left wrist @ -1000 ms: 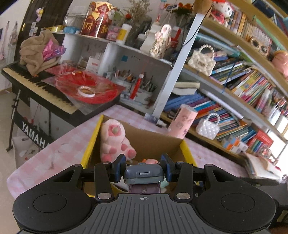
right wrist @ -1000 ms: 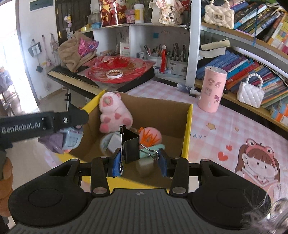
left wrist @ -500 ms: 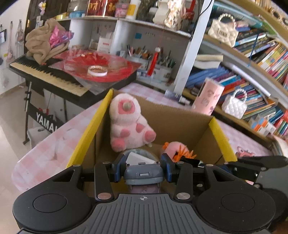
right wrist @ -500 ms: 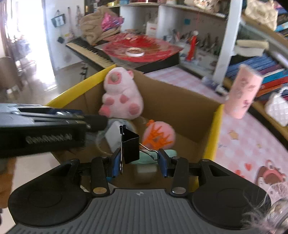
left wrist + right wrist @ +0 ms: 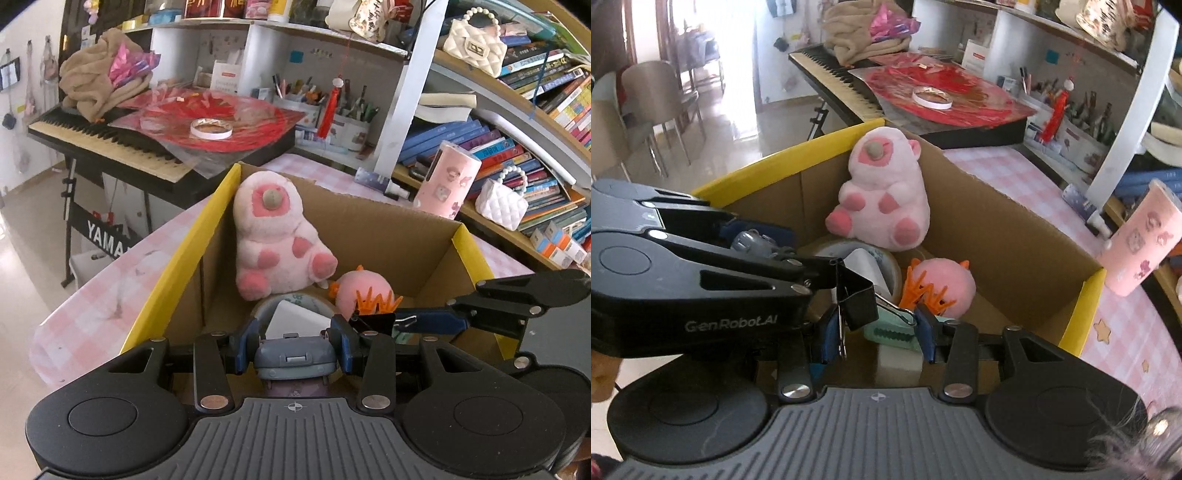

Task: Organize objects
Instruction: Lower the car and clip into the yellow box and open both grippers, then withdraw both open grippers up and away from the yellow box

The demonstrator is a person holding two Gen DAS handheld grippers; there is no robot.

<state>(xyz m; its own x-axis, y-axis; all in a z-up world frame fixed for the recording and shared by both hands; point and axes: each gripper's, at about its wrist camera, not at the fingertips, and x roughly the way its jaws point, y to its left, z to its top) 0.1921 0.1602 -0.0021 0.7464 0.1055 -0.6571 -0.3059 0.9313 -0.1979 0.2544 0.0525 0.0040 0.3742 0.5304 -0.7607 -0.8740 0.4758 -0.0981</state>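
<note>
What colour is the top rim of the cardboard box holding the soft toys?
Yellow: the cardboard box has a yellow rim, clearest in the left wrist view.

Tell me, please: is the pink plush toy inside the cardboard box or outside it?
Inside. The pink plush toy sits within the walls of the cardboard box, leaning in its far corner, above a tape roll and a smaller pink toy.

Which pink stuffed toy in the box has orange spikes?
The small round pink plush lying low in the cardboard box. The bigger pink-and-white plush, sitting up in the corner, has pink spots and no orange.
</note>
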